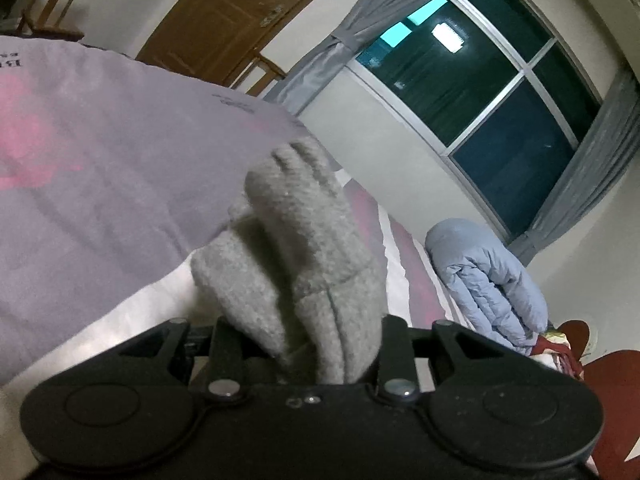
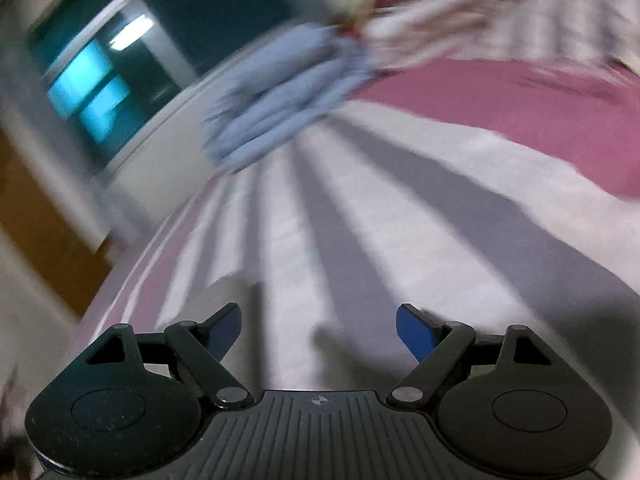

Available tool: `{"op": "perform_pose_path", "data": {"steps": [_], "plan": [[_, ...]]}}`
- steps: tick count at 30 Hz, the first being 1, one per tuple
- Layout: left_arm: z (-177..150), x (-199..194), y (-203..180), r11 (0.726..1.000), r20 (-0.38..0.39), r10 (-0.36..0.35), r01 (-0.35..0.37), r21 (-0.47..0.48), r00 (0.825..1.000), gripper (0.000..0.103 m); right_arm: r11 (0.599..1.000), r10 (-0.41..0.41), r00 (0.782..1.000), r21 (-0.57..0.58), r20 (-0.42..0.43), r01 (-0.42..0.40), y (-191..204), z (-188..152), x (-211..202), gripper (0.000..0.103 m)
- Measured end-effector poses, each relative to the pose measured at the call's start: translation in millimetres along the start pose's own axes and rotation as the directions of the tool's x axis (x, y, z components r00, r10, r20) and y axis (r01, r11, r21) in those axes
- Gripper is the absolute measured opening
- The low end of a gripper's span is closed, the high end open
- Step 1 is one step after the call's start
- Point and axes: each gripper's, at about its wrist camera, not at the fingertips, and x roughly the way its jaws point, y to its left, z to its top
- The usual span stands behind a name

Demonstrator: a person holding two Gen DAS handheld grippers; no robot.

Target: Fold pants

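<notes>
In the left wrist view, my left gripper (image 1: 304,344) is shut on a bunched fold of thick grey fleece pants (image 1: 296,248), which rise up from between the fingers and hide the fingertips. The pants hang above the striped bed sheet (image 1: 80,168). In the right wrist view, which is motion-blurred, my right gripper (image 2: 318,330) is open and empty, its blue pads (image 2: 414,332) wide apart just above the striped sheet (image 2: 360,216). No pants show in the right wrist view.
A folded light-blue quilt (image 1: 488,280) lies at the bed's far side below a dark window (image 1: 480,76); it also shows in the right wrist view (image 2: 280,96). A wooden door (image 1: 224,20) and a chair (image 1: 260,72) stand behind the bed.
</notes>
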Motion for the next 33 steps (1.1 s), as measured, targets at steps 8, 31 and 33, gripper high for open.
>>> {"op": "perform_pose_path", "data": {"steps": [8, 31, 33], "plan": [[2, -12, -23, 0.996, -0.002, 0.007, -0.007, 0.088, 1.000, 0.022, 0.976, -0.069, 0.992, -0.214, -0.108, 0.045, 37, -27, 21, 0.084], [-201, 16, -303, 0.657, -0.308, -0.160, 0.335, 0.675, 0.938, 0.021, 0.916, -0.255, 0.960, 0.348, 0.118, 0.201, -76, 10, -48, 0.084], [-224, 22, -310, 0.627, -0.322, -0.126, 0.327, 0.707, 0.938, 0.021, 0.915, -0.249, 0.961, 0.355, 0.119, 0.193, -78, 11, -51, 0.084]]}}
